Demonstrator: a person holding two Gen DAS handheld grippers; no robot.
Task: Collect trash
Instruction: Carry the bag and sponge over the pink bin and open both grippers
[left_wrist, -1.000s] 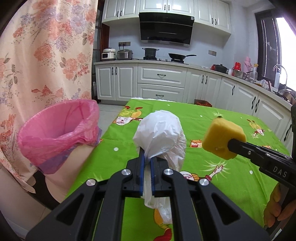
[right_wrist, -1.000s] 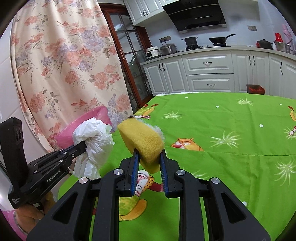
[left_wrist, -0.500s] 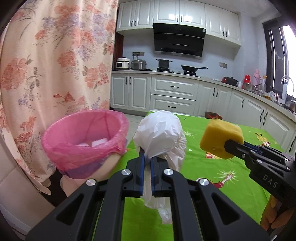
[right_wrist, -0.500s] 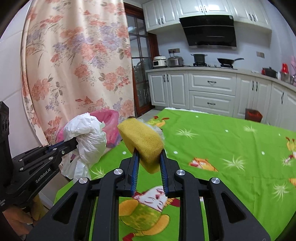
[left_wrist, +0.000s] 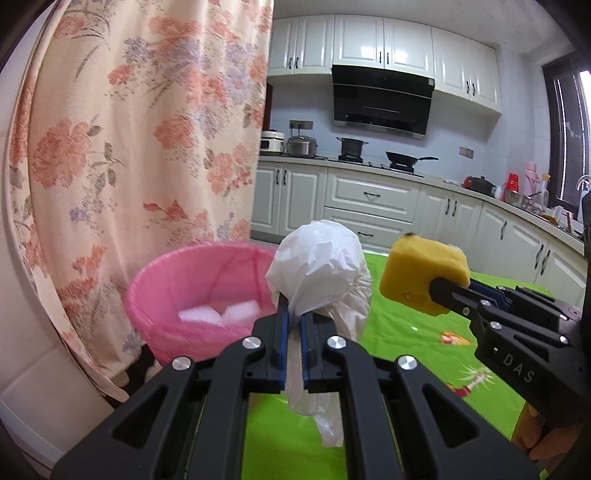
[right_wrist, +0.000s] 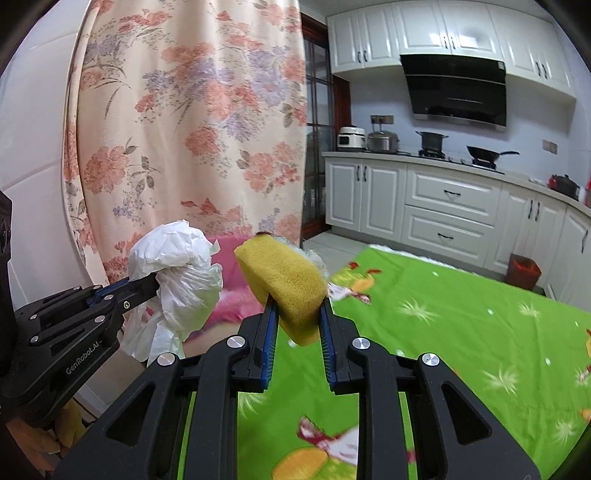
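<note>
2 loads: my left gripper (left_wrist: 291, 317) clamps the plastic bag (left_wrist: 319, 273), right gripper (right_wrist: 295, 314) the sponge (right_wrist: 282, 280); I'd center over the bin (left_wrist: 199, 291) before releasing.

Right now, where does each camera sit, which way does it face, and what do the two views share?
Left wrist: sits on the left gripper, facing the pink bin and kitchen cabinets; shows its own fingers shut on a white plastic bag, plus the right gripper and a hand at lower right.
Right wrist: sits on the right gripper, facing the curtain and green tablecloth; shows its fingers shut on a yellow sponge, plus the left gripper.
Shared: bag, sponge, bin, curtain, tablecloth, both grippers.
</note>
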